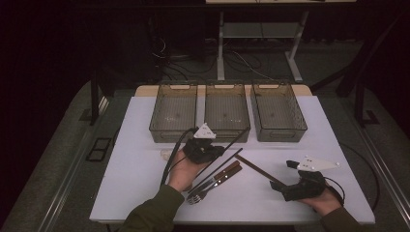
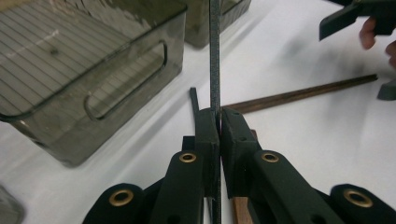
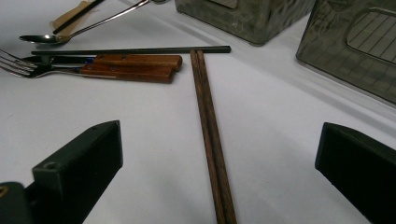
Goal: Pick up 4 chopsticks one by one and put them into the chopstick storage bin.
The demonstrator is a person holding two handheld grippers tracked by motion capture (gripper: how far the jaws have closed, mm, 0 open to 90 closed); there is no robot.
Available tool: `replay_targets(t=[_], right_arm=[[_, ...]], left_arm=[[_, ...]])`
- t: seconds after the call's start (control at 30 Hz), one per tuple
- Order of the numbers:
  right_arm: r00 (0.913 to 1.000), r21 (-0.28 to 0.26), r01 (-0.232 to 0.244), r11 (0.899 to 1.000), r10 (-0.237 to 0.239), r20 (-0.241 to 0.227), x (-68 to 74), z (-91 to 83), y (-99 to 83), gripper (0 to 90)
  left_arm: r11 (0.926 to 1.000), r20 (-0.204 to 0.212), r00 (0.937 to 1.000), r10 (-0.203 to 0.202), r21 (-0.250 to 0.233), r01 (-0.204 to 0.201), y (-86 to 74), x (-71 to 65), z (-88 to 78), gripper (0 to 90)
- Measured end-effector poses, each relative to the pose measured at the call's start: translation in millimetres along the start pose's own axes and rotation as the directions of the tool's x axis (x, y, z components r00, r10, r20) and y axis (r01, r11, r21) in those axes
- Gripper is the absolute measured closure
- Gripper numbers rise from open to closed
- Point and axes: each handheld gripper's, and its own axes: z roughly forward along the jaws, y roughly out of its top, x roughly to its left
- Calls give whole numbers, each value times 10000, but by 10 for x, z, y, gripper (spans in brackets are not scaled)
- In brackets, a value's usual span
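Left gripper view: left gripper (image 2: 218, 122) is clamped on a dark chopstick (image 2: 214, 51). Right gripper (image 3: 219, 158) is spread wide over the brown chopsticks (image 3: 208, 121), untouched.

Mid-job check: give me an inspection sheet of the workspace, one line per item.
Surface: white table, bare patches around the cutlery.
Job's things: thin black chopstick clamped in the left tongs; three clear bins in a row at the far edge.
Clutter: brown chopsticks, wood-handled fork and knife, spoon.
Grippers: left shut on chopstick; right tongs open, straddling the brown pair.
Cables: one trailing from each gripper.
Surroundings: dark floor, desk legs behind.
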Motion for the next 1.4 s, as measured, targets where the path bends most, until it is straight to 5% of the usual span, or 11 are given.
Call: replay_targets(t=[0.3,0.93,1.13,1.4], right_arm=[[10000,-3,-60,10000,60,-14,0,-2,0,5],[10000,-18,-18,10000,18,33,-6,4,0,5],[10000,-34,-15,10000,15,28,-7,1,0,5],[10000,-73,-47,10000,47,13,0,-6,1,5]], left_arm=[[9997,5,10000,-14,-231,15,68,70,-177,863],[9987,-699,9973,-205,-489,171,279,536,-592,863],[9993,-1123,9936,-143,-364,103,403,704,-663,864],[9980,-1770,9826,-556,-406,492,574,989,-737,863]])
